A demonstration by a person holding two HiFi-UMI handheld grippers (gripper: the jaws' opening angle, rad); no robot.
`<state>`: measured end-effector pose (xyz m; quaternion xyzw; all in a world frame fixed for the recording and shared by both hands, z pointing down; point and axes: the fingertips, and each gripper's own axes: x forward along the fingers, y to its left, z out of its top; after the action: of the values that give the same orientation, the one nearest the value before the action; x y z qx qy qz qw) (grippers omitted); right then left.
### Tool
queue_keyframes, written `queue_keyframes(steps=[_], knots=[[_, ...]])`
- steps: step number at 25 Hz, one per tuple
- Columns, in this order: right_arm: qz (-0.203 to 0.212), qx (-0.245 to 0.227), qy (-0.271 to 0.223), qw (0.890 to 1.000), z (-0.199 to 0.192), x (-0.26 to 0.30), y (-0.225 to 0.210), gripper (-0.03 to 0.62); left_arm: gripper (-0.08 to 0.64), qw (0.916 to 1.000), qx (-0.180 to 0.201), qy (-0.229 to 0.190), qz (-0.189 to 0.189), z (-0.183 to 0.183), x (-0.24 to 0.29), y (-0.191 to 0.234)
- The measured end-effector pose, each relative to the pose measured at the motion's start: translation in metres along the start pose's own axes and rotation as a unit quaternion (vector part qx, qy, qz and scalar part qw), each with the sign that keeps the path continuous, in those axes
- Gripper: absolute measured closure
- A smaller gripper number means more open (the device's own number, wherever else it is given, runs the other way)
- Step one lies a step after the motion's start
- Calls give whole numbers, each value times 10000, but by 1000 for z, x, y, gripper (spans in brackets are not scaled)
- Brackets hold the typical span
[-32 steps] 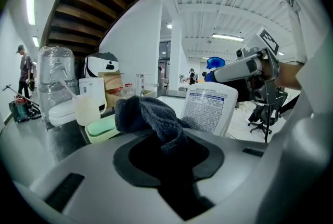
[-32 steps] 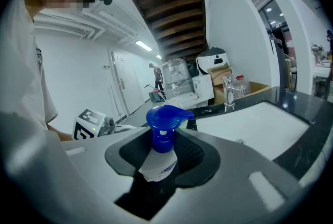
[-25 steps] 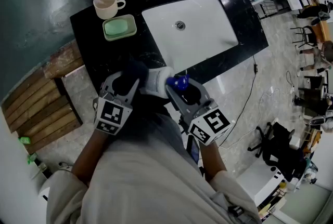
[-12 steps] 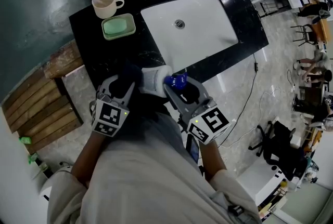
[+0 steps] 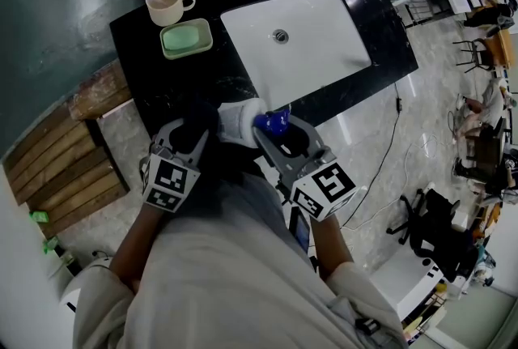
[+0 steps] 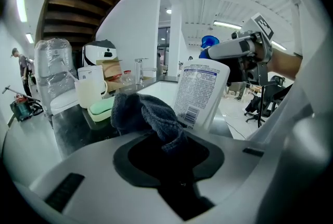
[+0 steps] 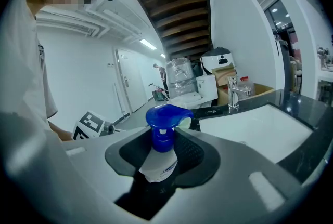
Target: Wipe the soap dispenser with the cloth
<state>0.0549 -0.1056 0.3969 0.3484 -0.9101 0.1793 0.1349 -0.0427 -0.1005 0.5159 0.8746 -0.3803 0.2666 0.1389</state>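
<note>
Soap dispenser (image 6: pixel 200 94), white with a blue pump (image 7: pixel 164 116), sits clamped in the right gripper (image 7: pixel 160 154), while the left gripper (image 6: pixel 164 145) pinches the dark cloth (image 6: pixel 138 111) just beside it.

The left tongs (image 6: pixel 174 141) clamp a bunched dark cloth (image 6: pixel 143 114) whose folds lie against the lower label side of the white soap dispenser (image 6: pixel 200 94), held near its blue pump by the right tongs (image 6: pixel 214 52) above the dark surface (image 6: pixel 78 129).

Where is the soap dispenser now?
Head view, centre: the soap dispenser is clamped in the right gripper, by the sink's near edge, with the left gripper's cloth on its left.
</note>
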Motion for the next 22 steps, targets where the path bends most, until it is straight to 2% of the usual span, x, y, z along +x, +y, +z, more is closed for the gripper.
queue_keyframes(steps=[11,22], knots=[[-1,-39,-25,10000,0,2,6,463,459,9998,4,105,-176,-9,-6,-12],[63,12,-28,10000,2,8,13,459,458,9989,-99,-87,-450,3,-8,-21]])
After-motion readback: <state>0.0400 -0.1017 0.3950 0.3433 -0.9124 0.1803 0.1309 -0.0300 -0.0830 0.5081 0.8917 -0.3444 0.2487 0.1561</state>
